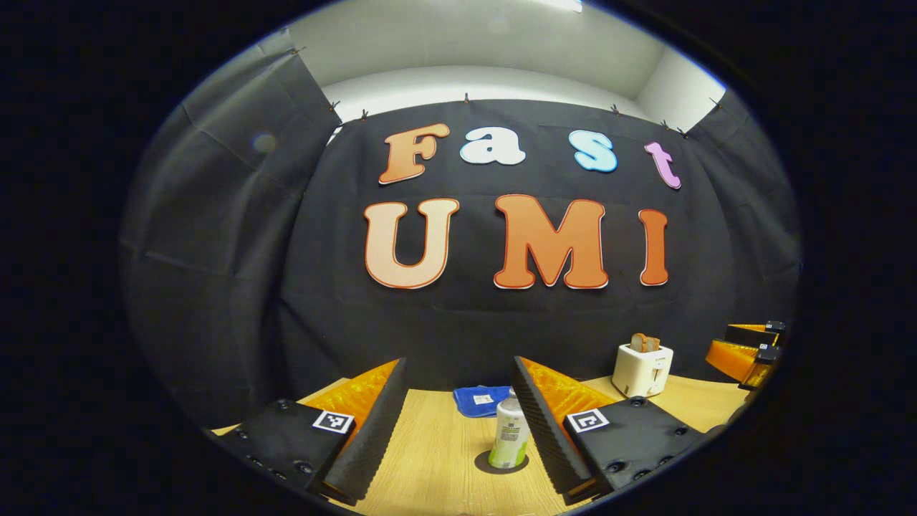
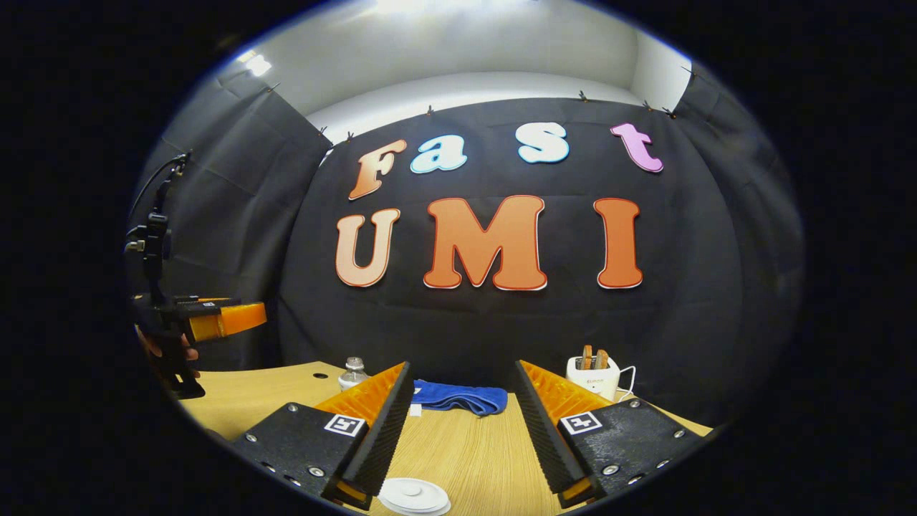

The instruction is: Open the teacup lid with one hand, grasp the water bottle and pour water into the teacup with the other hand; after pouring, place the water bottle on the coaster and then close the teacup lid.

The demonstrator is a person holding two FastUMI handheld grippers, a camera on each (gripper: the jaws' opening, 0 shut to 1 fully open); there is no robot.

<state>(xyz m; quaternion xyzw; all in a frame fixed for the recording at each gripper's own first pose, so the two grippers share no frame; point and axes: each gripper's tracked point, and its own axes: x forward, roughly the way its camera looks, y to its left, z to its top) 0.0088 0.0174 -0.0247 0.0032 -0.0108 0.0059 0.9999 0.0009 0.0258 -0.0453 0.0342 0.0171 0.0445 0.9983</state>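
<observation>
The left gripper (image 1: 458,430) is wide open and holds nothing. The bottle (image 1: 509,435) stands upright on a dark coaster (image 1: 501,462) on the counter (image 1: 430,459), just ahead and near that gripper's right finger. A blue cloth (image 1: 478,400) lies beyond it, a toaster (image 1: 642,369) far right.

The right gripper (image 2: 458,437) is also wide open and empty, with the white lid (image 2: 413,495) low between its fingers, towards the left one.

The bottle looks already parked, so closing the teacup is probably what remains. Lower the right gripper, centre the lid between the fingers, and close on its knob or rim squarely.
</observation>
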